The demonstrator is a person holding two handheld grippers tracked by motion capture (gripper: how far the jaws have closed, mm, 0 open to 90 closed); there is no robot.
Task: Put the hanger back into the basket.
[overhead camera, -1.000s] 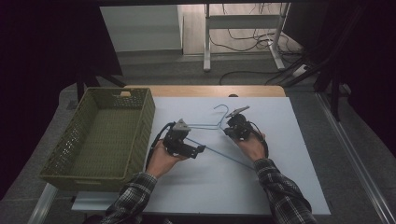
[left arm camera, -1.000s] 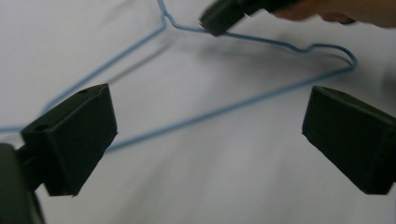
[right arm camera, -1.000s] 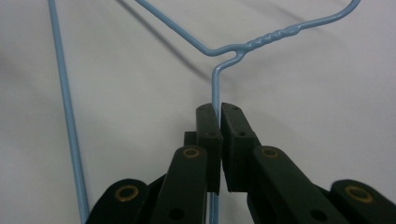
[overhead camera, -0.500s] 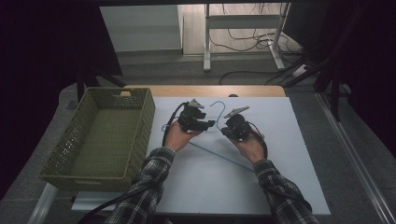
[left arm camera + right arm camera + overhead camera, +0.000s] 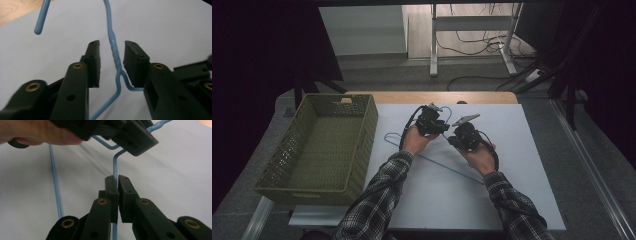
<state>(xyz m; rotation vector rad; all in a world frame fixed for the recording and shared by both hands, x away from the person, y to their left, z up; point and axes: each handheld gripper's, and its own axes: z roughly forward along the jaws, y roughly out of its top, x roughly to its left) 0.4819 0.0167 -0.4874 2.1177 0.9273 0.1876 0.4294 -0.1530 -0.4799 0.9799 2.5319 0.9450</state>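
A blue wire hanger [image 5: 447, 167] lies on the white table sheet [image 5: 517, 170], with its hook toward the far edge. My left gripper [image 5: 438, 123] is at the hook's base. In the left gripper view the twisted neck [image 5: 115, 53] runs between the two pads [image 5: 93, 60], with a gap on each side. These jaws have just been closing and stand open around the neck. My right gripper [image 5: 460, 135] is shut on the hanger's shoulder wire [image 5: 115, 166], which its pads [image 5: 111, 188] pinch. The left gripper [image 5: 130, 137] hangs just beyond it.
An olive woven basket [image 5: 364, 142] stands on the table's left side, and its inside looks bare. A strip of bare wood [image 5: 412, 97] shows along the far edge. Beyond the table are floor cables and a desk frame [image 5: 472, 30].
My left hand has travelled right and away from the hanger's left shoulder to its hook neck, beside the right gripper. Its jaws have narrowed. The right hand has kept still.
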